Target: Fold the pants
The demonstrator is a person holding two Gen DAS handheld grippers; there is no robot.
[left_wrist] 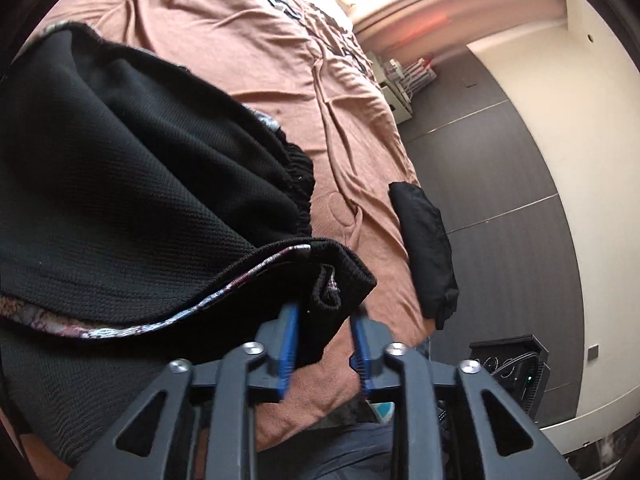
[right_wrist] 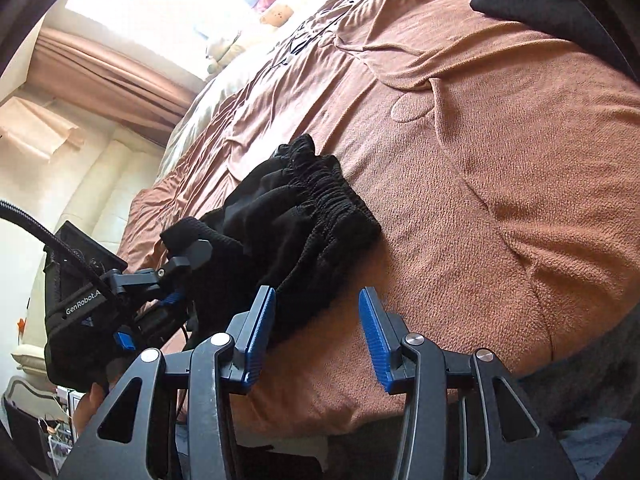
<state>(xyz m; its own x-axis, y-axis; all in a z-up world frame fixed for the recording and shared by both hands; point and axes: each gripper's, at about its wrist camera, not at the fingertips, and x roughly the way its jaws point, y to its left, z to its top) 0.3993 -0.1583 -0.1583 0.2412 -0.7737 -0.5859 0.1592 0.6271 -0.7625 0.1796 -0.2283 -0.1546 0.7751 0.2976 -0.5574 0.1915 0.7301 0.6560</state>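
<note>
Black knit pants point(left_wrist: 132, 184) w/ elastic waistband: soft, light, floppy. L tongs point(left_wrist: 325, 316) open, hem corner loose btwn pads; R tongs point(right_wrist: 318, 318) open, empty, cloth just left. Best hold: thick hem or waistband.

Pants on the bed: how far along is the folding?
Done: the pants lie doubled over in a bunched heap on the bed; another black garment sits folded near the edge. In hand: nothing gripped; a pants corner sits between the left gripper's open jaws, and the right gripper is open and empty. Left: probably smoothing and a tidier final fold, since the heap looks lumpy.
</note>
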